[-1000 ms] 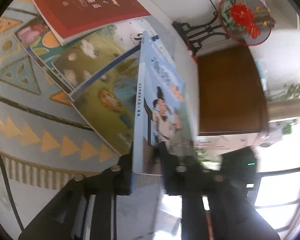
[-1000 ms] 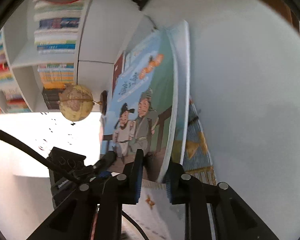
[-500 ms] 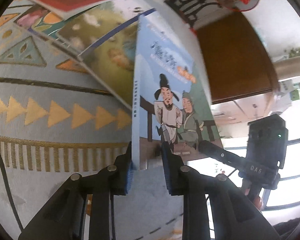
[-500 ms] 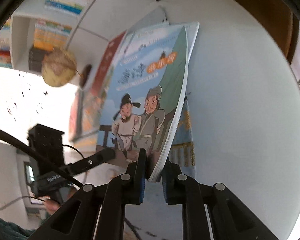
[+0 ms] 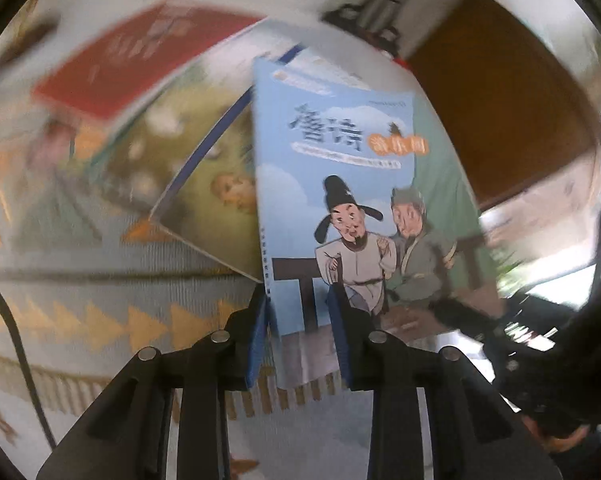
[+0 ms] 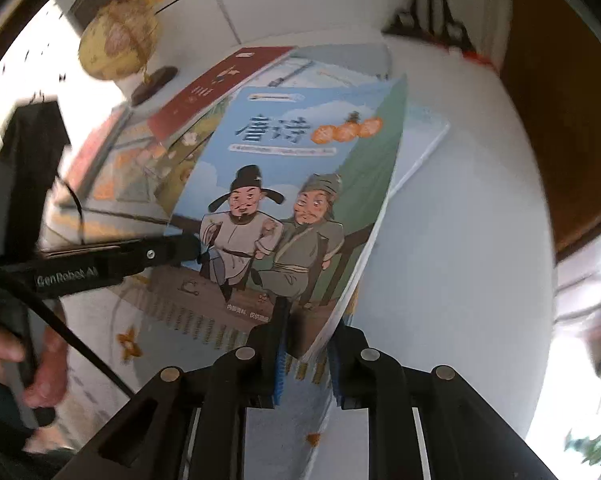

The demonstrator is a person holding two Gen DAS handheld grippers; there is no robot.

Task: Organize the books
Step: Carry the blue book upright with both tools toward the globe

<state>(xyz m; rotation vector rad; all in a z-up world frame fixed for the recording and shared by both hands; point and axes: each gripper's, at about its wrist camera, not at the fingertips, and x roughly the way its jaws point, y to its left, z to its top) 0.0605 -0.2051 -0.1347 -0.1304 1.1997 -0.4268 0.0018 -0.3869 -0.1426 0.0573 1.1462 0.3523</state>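
A thin blue picture book (image 5: pixel 340 160) with two cartoon men on its cover stands tilted above the table, held at both lower corners. My left gripper (image 5: pixel 298 344) has the spine corner between its jaws, which are opening; the blue pads (image 5: pixel 258 340) still touch the book. My right gripper (image 6: pixel 304 360) is shut on the page-edge corner of the same book (image 6: pixel 300 160). One left gripper finger (image 6: pixel 140 258) lies across the cover's lower left in the right wrist view. Behind it lie a red book (image 5: pixel 140 60) and a yellow-green book (image 5: pixel 204 168).
The fanned pile of books rests on a patterned cloth (image 5: pixel 100 312) over a white table (image 6: pixel 460 240). A small globe (image 6: pixel 116 44) stands at the back by a bookshelf. A brown cabinet (image 5: pixel 500 100) is on the right. A person's hand (image 6: pixel 40 360) grips the left handle.
Both grippers have rolled with the blue book, so its cover has swung from edge-on to facing both cameras. The gap between the left jaws has widened a little.
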